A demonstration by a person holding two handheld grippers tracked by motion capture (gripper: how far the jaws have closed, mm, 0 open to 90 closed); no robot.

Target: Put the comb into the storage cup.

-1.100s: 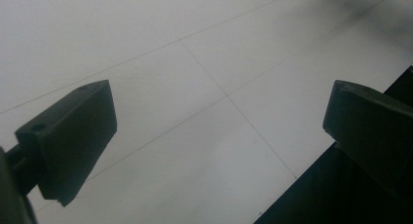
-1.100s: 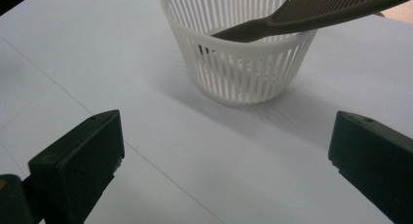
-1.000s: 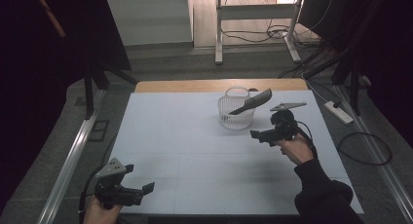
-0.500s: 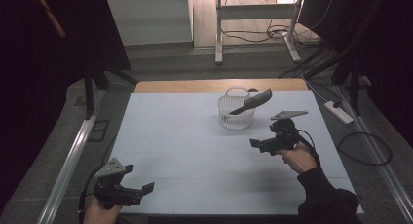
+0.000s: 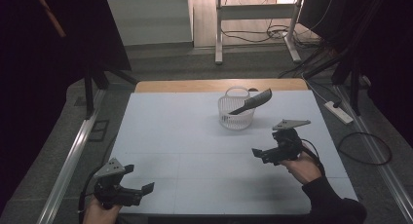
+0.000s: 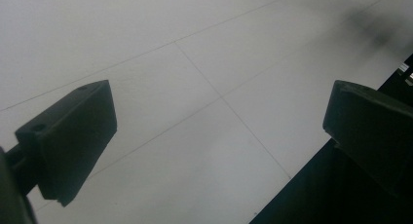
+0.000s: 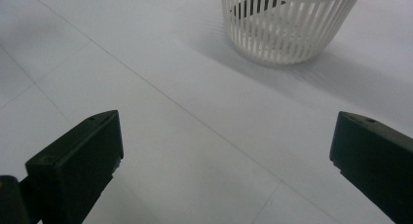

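Right gripper [image 5: 259, 155]: we hold it low over the right half of the table, jaws spread wide with nothing between them; in the right gripper view [image 7: 226, 160] the two black jaws stand far apart over bare white surface.
Right hand [image 5: 304, 166]: we grasp the gripper from behind, the dark sleeve coming in from the lower right corner of the high view.
Left gripper [image 5: 143, 191]: we keep it at the near left corner of the table, jaws likewise parted and empty; the left gripper view [image 6: 221, 131] looks down on the white sheet and its near edge.
Basket [image 5: 237, 114]: white, slatted, upright toward the far middle of the table, well apart from both grippers (nearer the right one); the right gripper view has it straight ahead [image 7: 287, 24].
Comb [image 5: 253, 102]: black, leaning in the basket, one end inside and the other end jutting up and out over the rim toward the right.
Table [image 5: 185, 136]: covered in a white sheet with faint seams; a strip of wood shows along its far edge.
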